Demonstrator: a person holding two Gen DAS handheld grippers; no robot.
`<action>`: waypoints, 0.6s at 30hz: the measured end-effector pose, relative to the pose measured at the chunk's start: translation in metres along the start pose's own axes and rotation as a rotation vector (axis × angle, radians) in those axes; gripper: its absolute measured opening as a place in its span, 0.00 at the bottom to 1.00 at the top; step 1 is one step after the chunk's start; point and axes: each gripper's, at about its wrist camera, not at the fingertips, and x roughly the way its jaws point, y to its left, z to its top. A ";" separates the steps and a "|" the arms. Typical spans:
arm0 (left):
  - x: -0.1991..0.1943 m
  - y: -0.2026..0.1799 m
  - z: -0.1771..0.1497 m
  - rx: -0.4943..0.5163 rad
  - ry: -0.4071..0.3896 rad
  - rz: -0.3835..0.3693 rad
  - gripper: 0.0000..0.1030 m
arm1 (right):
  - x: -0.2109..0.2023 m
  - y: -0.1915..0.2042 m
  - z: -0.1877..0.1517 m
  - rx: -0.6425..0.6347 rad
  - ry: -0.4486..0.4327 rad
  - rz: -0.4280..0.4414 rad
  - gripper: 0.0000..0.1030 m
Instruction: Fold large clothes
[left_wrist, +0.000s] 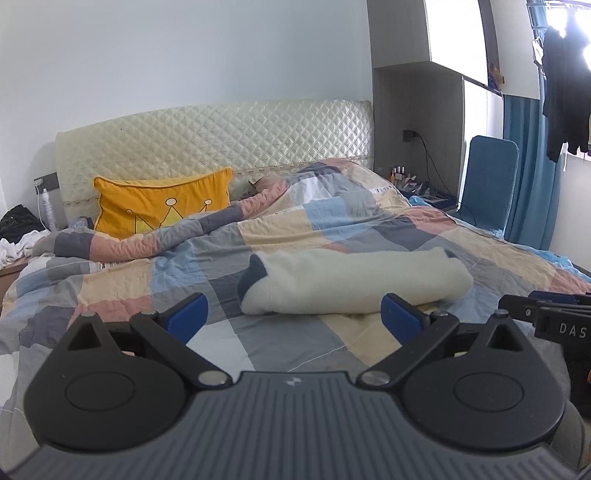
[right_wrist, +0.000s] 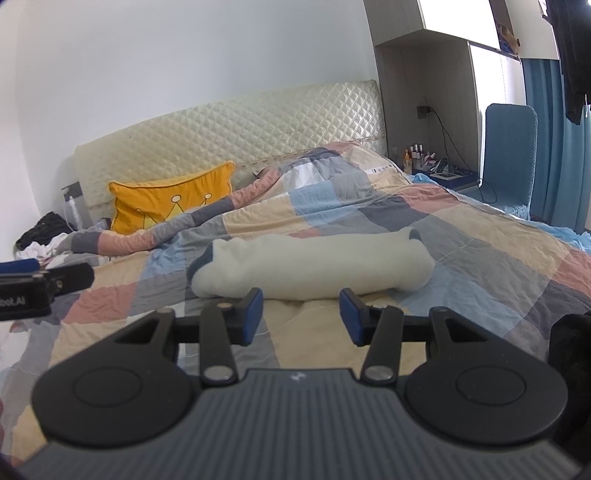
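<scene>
Cream fleece garment (left_wrist: 354, 280) – folded into a thick roll, dark-blue trim showing – both hand-held grippers gape empty.

Cream garment (left_wrist: 354, 282) apparently rolled, on quilt (left_wrist: 295, 229).

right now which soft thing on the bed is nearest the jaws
The white fleece bundle with dark trim, lying on the checked quilt just beyond both open grippers; the yellow crown pillow sits far back by the headboard.

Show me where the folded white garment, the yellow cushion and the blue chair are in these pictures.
folded white garment (left_wrist: 354, 282): left wrist view, middle of its fleecy top.
yellow cushion (left_wrist: 155, 201): left wrist view, its front face beside the crown print.
blue chair (right_wrist: 511, 147): right wrist view, middle of its backrest.
</scene>
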 end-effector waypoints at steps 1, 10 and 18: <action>0.000 0.000 0.000 -0.002 0.002 -0.001 0.99 | 0.000 0.000 0.000 0.000 -0.001 0.000 0.48; 0.001 -0.001 -0.001 -0.008 0.008 -0.002 0.99 | -0.001 -0.001 -0.002 -0.019 -0.004 -0.016 0.48; 0.003 -0.001 -0.003 -0.008 0.009 -0.002 0.99 | -0.002 0.000 -0.002 -0.029 -0.012 -0.028 0.48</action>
